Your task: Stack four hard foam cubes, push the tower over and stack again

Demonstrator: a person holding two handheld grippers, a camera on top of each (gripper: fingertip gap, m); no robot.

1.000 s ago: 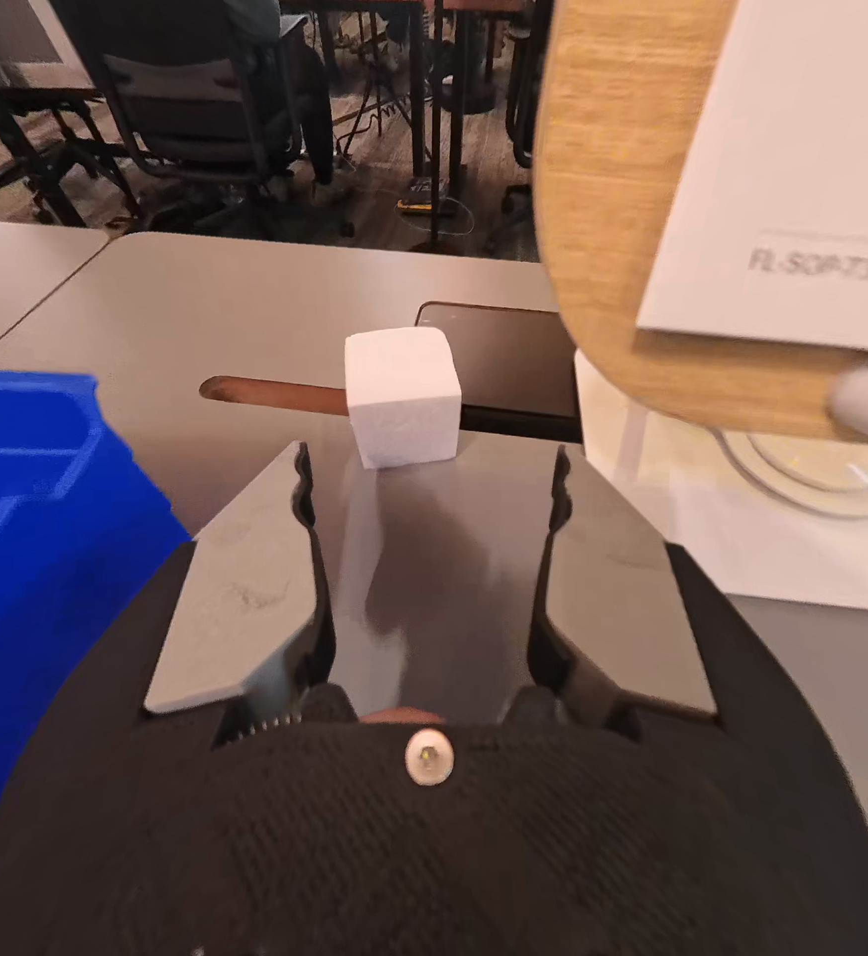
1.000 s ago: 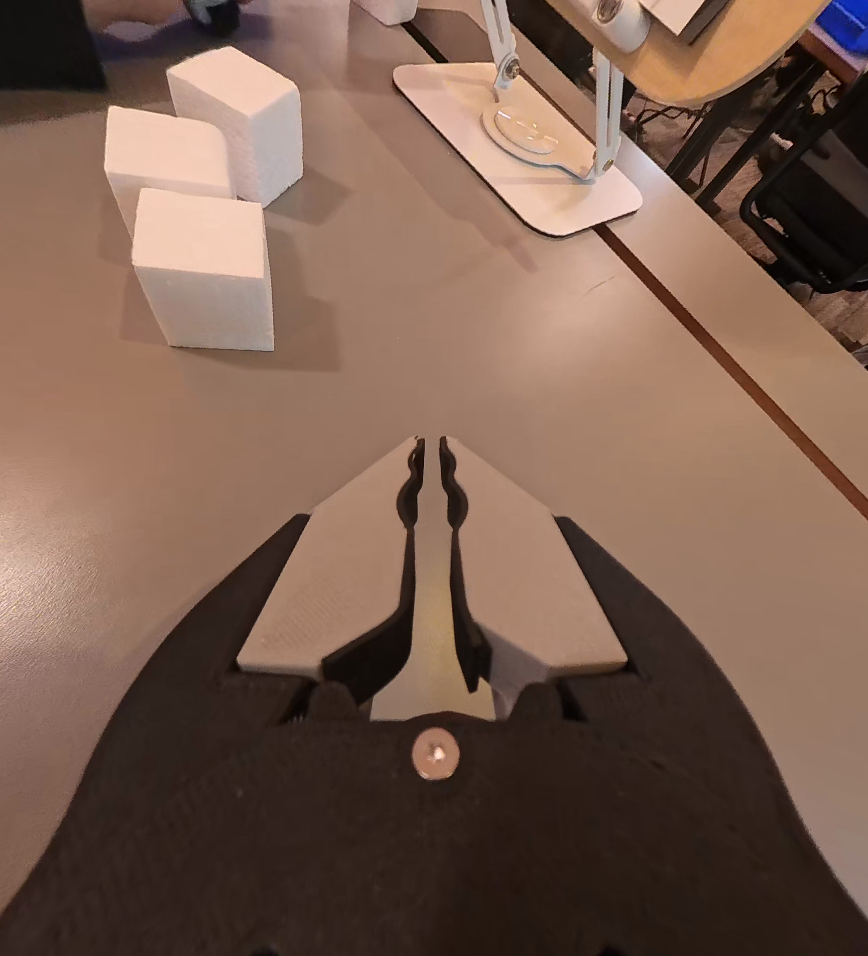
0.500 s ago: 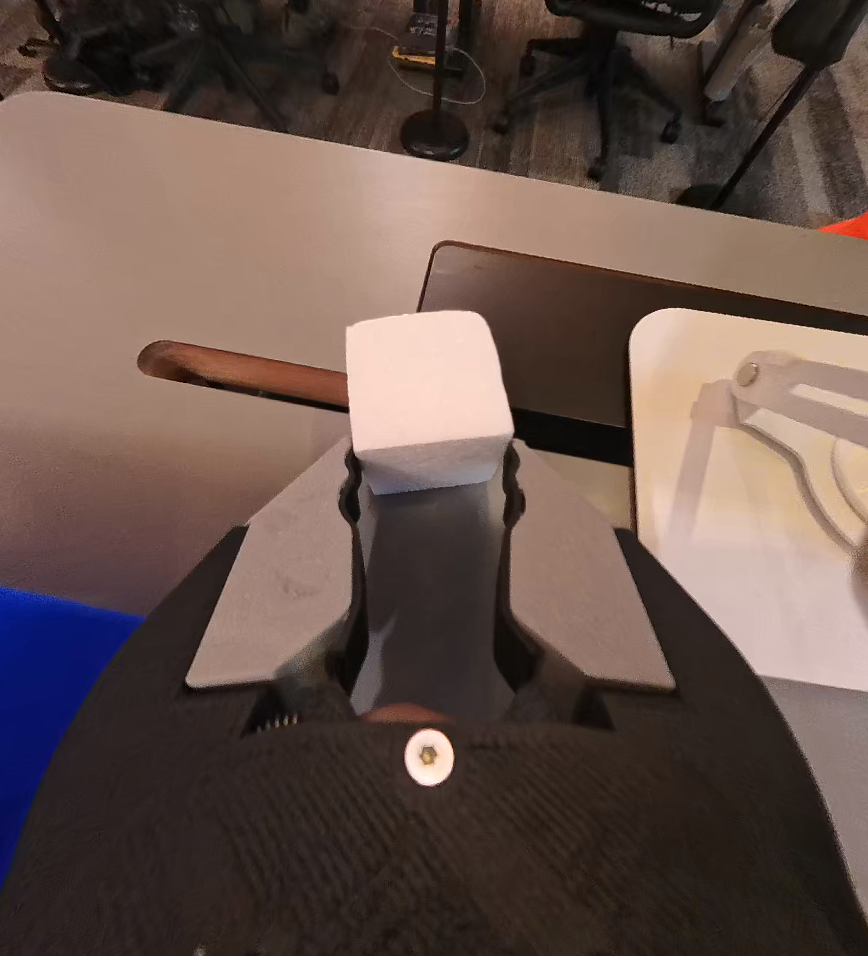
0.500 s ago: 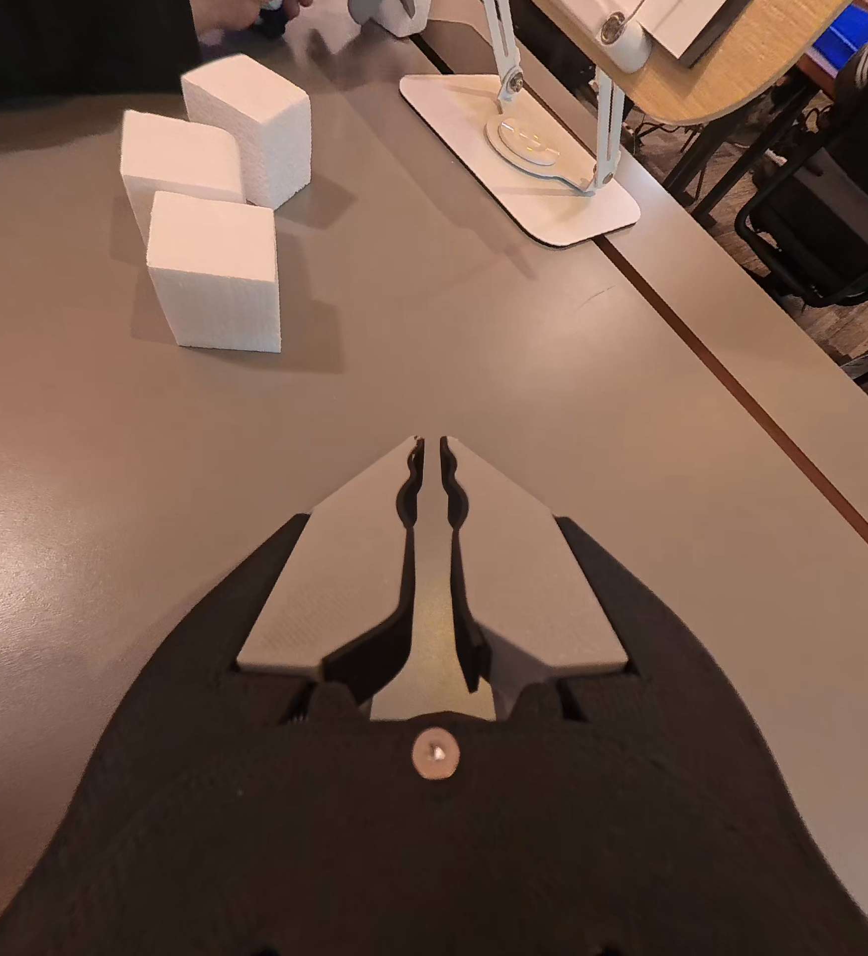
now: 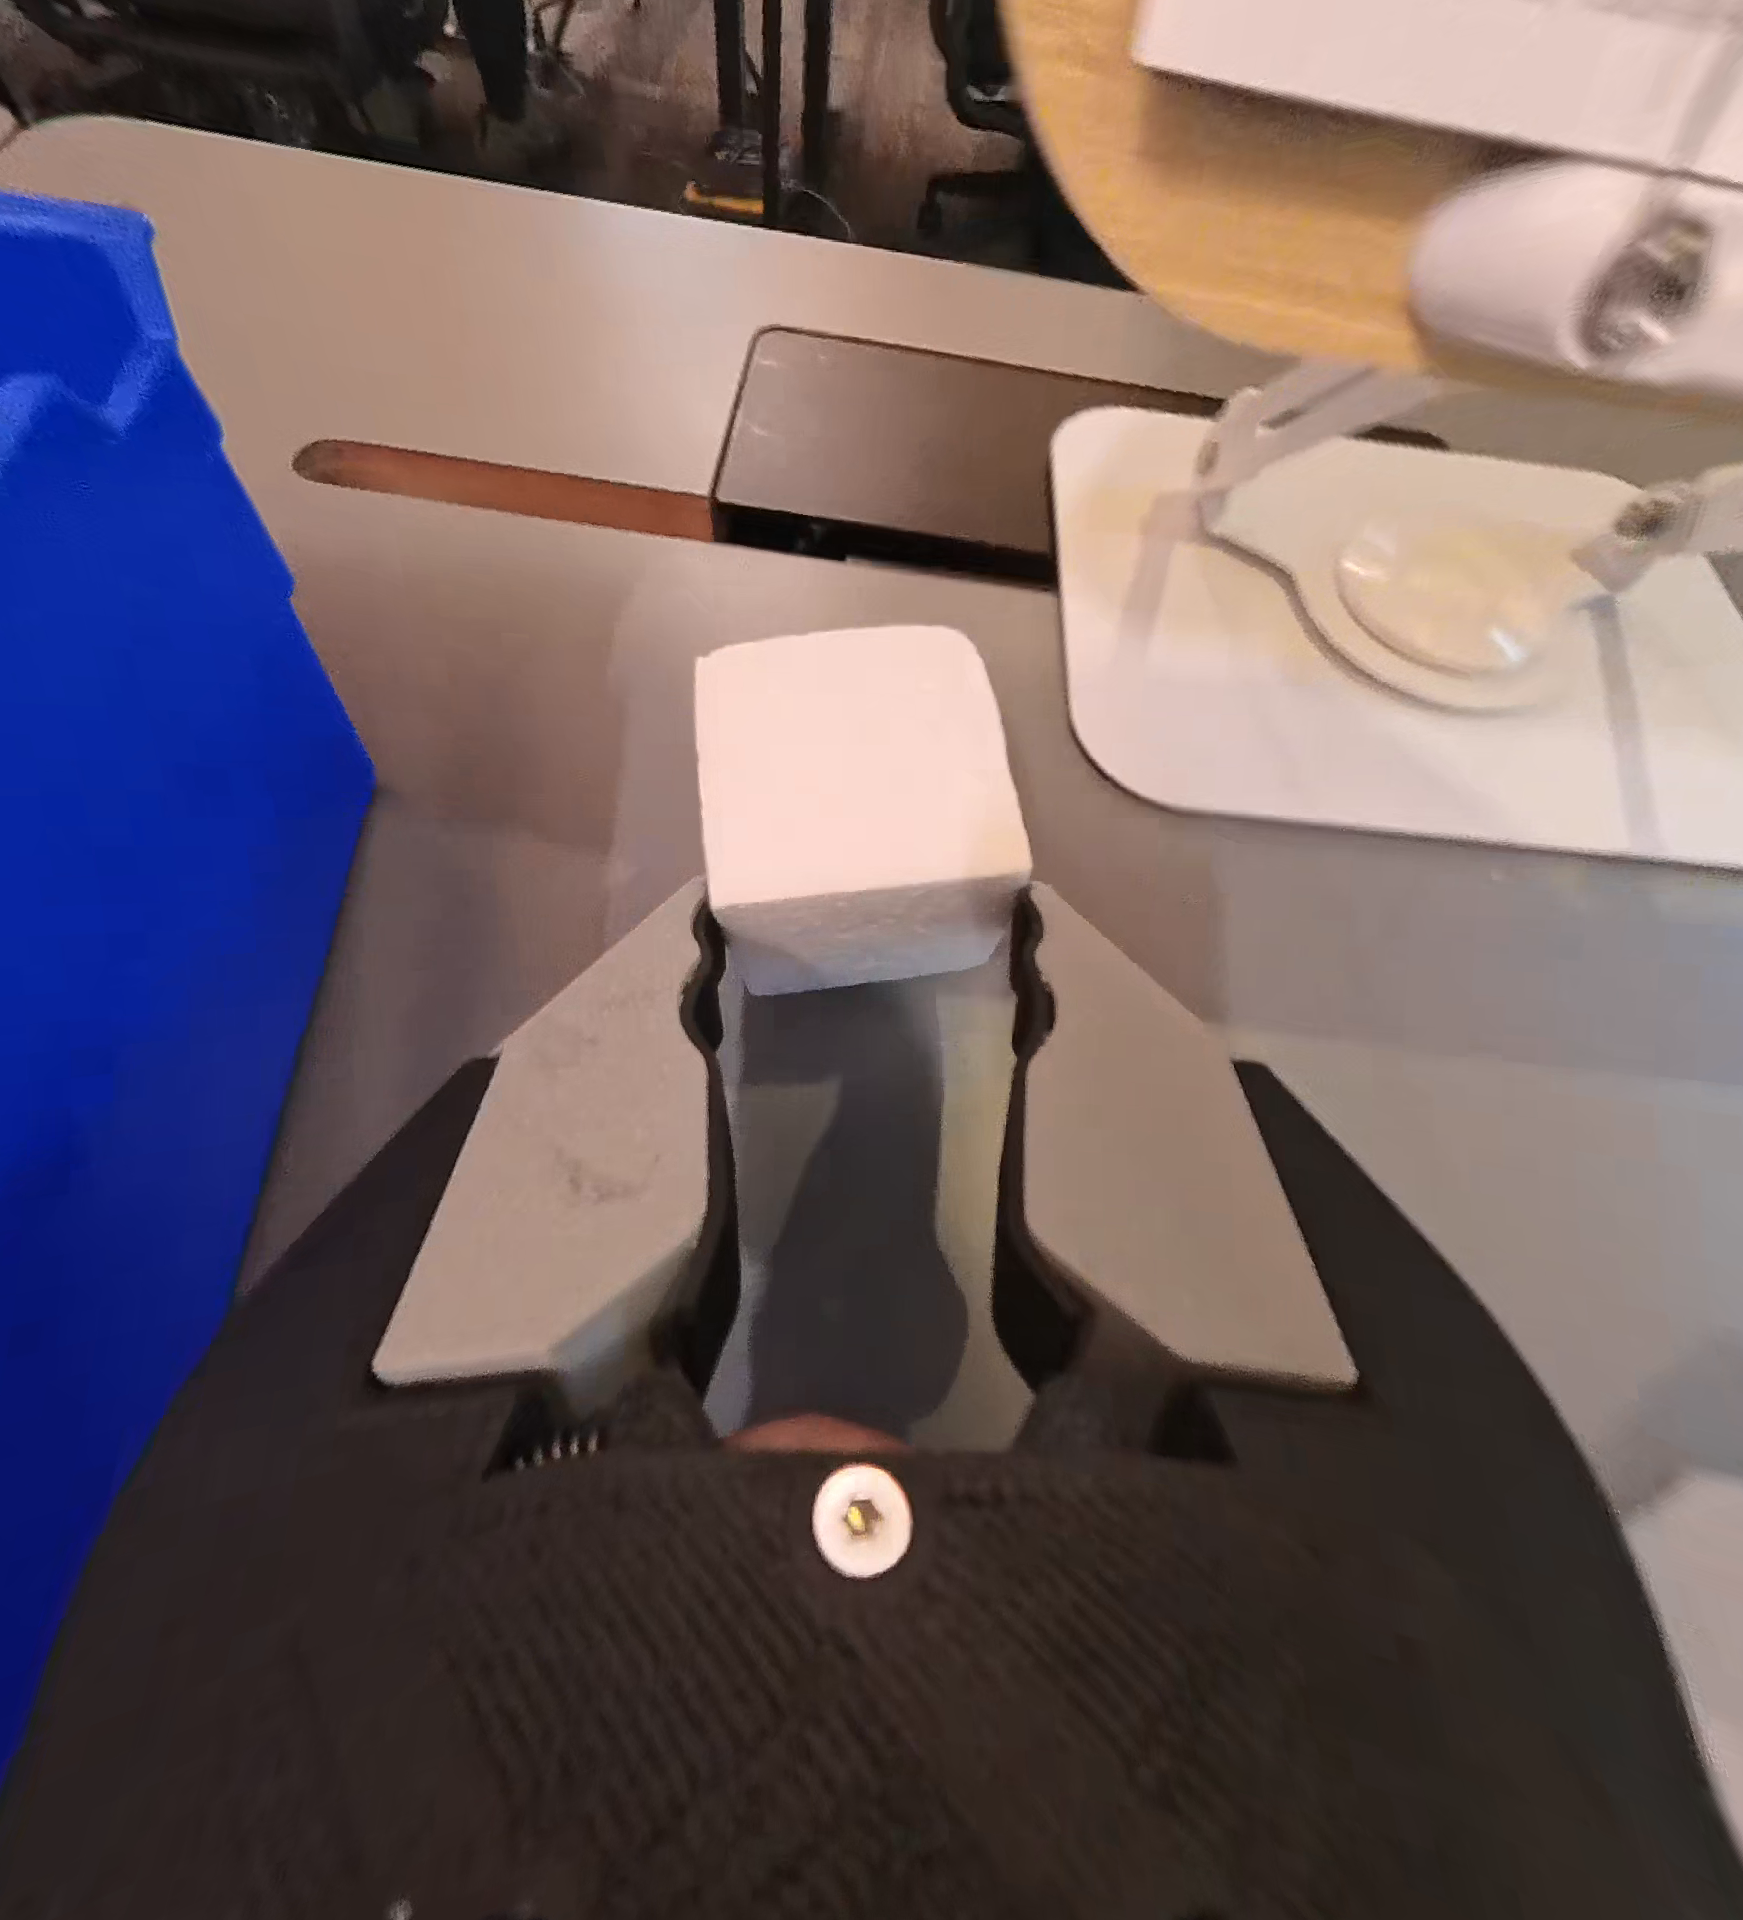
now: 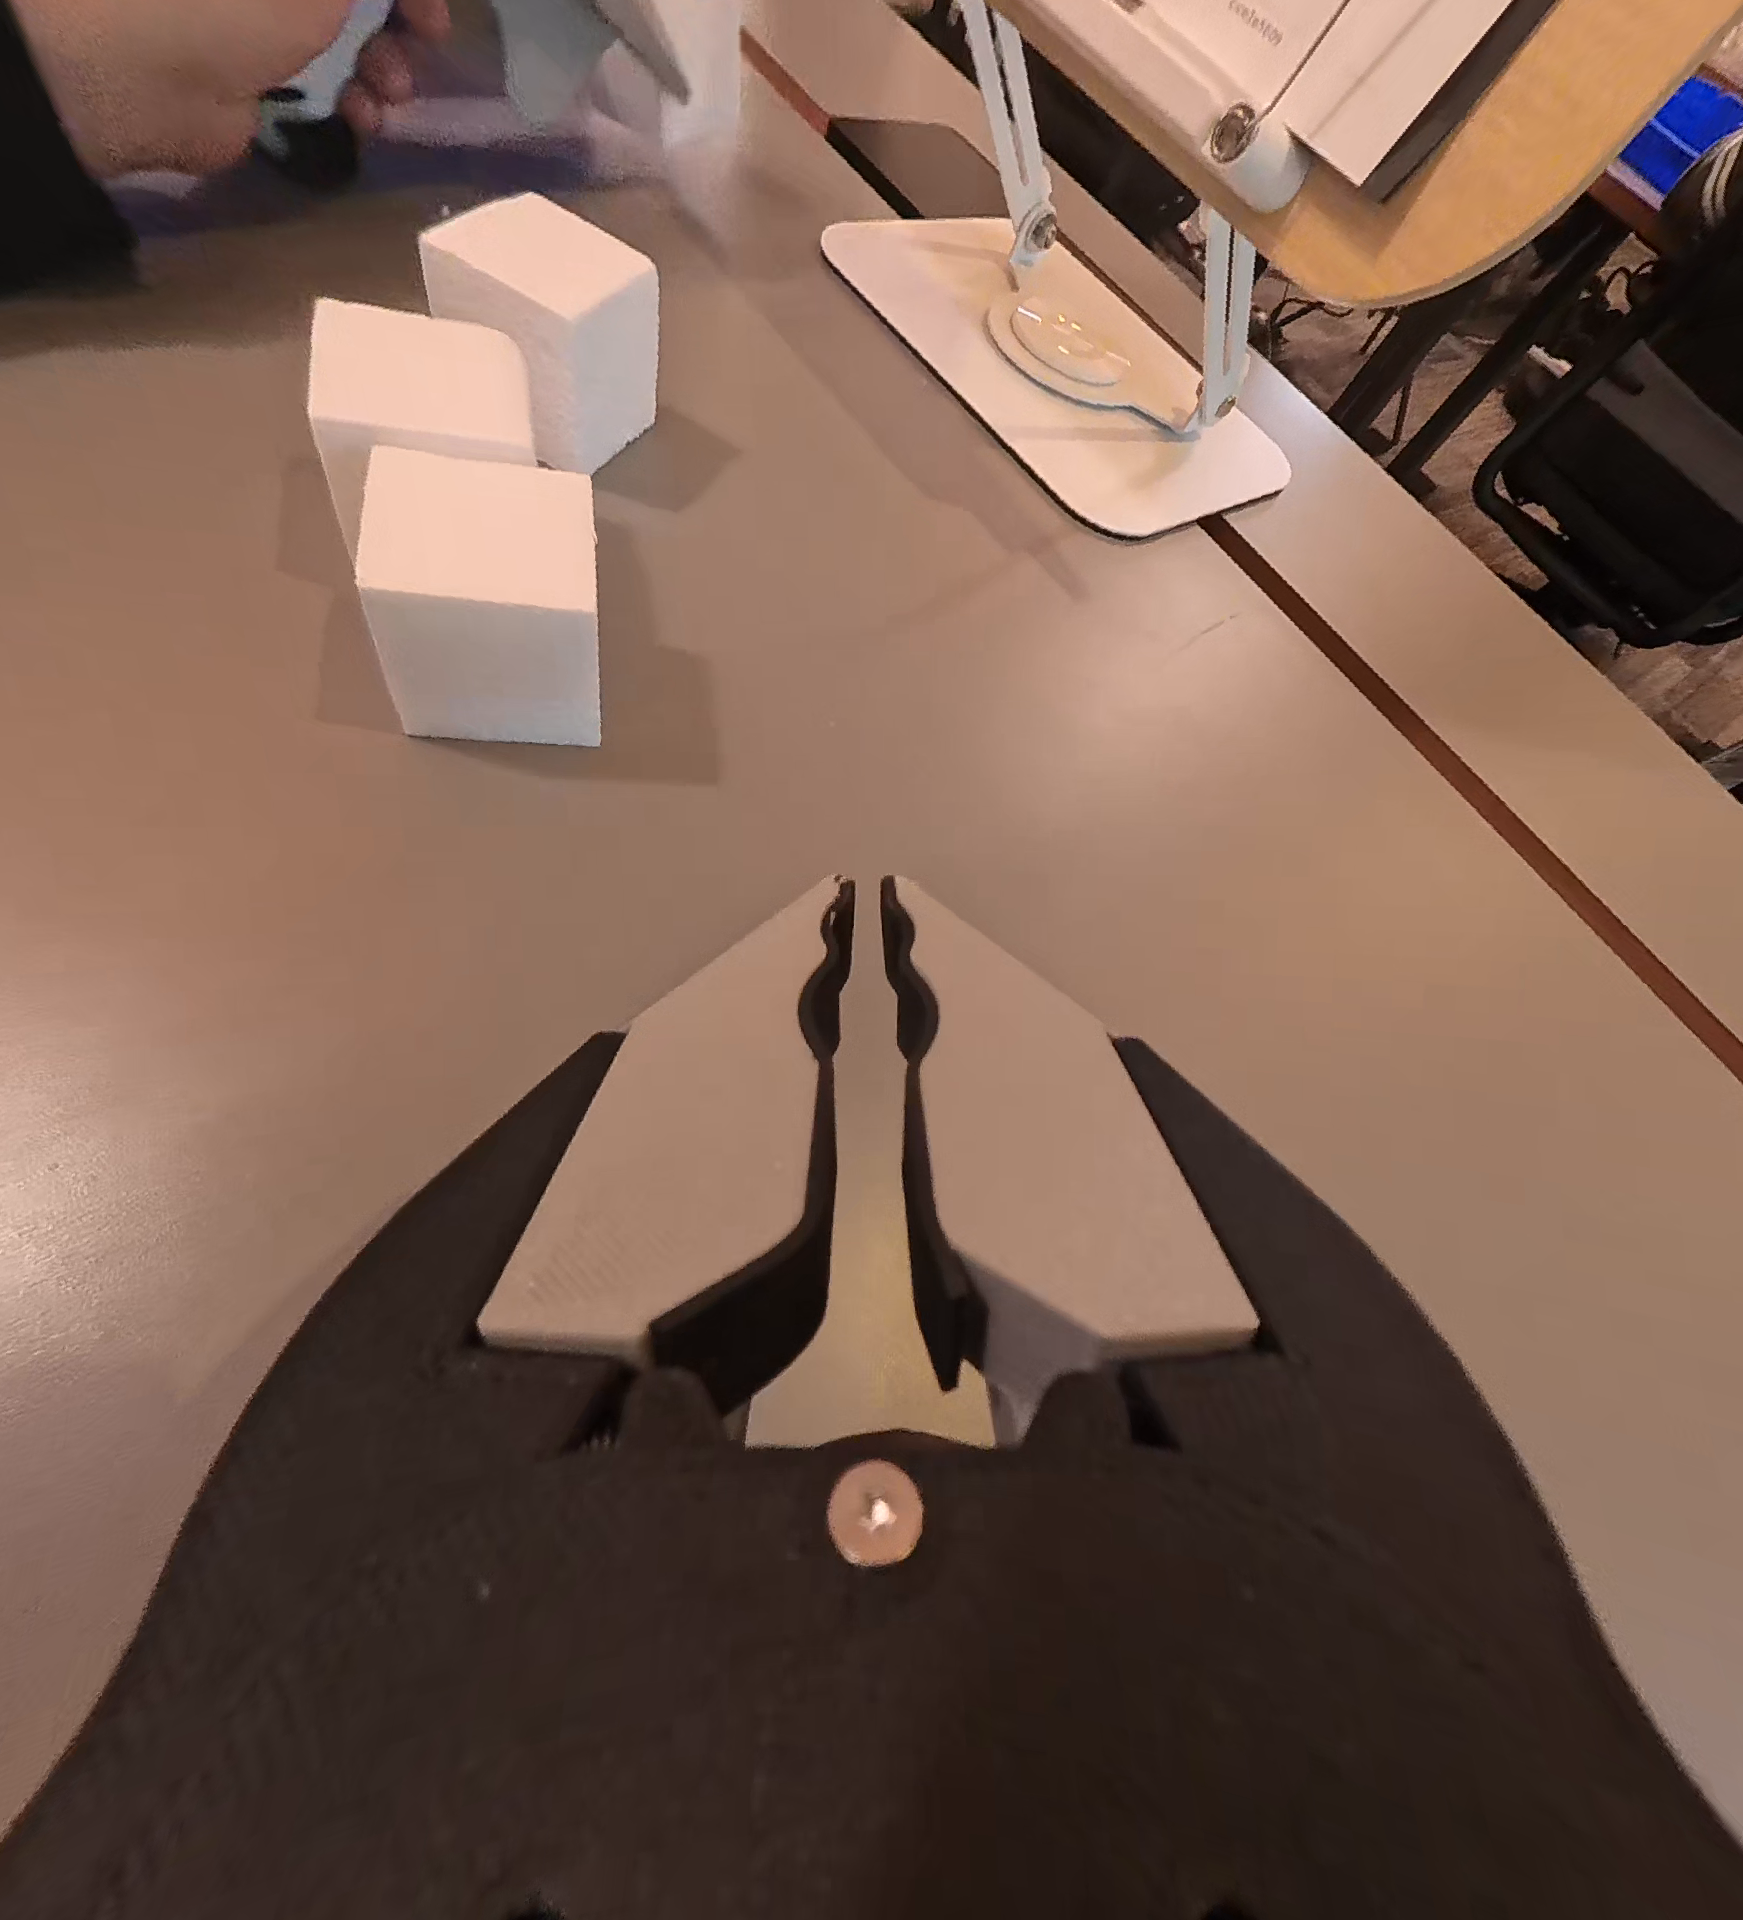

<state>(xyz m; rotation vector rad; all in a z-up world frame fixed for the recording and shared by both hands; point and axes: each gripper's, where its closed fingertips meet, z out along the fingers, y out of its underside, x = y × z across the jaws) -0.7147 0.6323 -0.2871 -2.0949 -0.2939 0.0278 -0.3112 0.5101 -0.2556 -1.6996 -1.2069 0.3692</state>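
My left gripper is shut on a white foam cube and holds it by its near end above the grey table. In the right wrist view three more white foam cubes lie close together on the table: a near one, one behind it and a far one. My right gripper is shut and empty, low over the table, well to the near right of those cubes. The left gripper with its cube shows blurred at the far top, held by a hand.
A blue bin stands close on the left of the left gripper. A white stand base carries a wooden board overhead. A dark panel lies in the table. A seam runs along the right. Tip to tip, the grippers are about 40 centimeters apart.
The left gripper closed on the cube and has since pulled back toward the blue bin with it. The right gripper stayed shut and drifted slightly; the cubes now sit nearer the view's centre.
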